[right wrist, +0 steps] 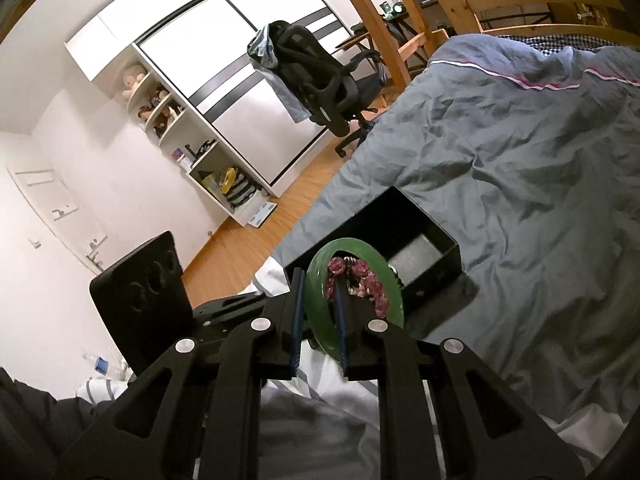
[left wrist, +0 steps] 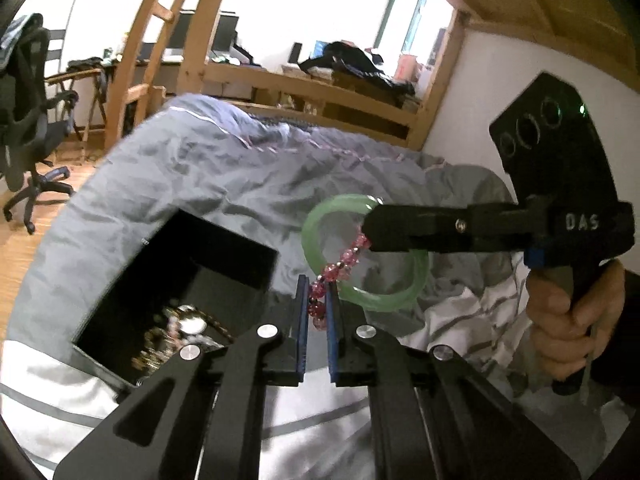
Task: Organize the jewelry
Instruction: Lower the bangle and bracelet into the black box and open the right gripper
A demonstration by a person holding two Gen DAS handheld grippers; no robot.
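A green jade bangle (left wrist: 320,216) hangs in the air over the bed, threaded by a pink bead bracelet (left wrist: 340,268). My left gripper (left wrist: 318,284) is shut on the bead bracelet. My right gripper (left wrist: 370,222) comes in from the right and is shut on the bangle's rim. In the right wrist view the bangle (right wrist: 316,312) sits between the right gripper's (right wrist: 318,280) blue pads, with the beads (right wrist: 376,288) draped through it. A black open jewelry box (left wrist: 168,300) with shiny pieces inside lies on the bed below left; it also shows in the right wrist view (right wrist: 436,268).
A rumpled grey-blue duvet (left wrist: 220,168) covers the bed, with white striped bedding (left wrist: 460,320) nearer me. A wooden bed frame (left wrist: 320,92) stands behind. A black office chair (right wrist: 316,80) is on the wood floor by a white wardrobe (right wrist: 224,80).
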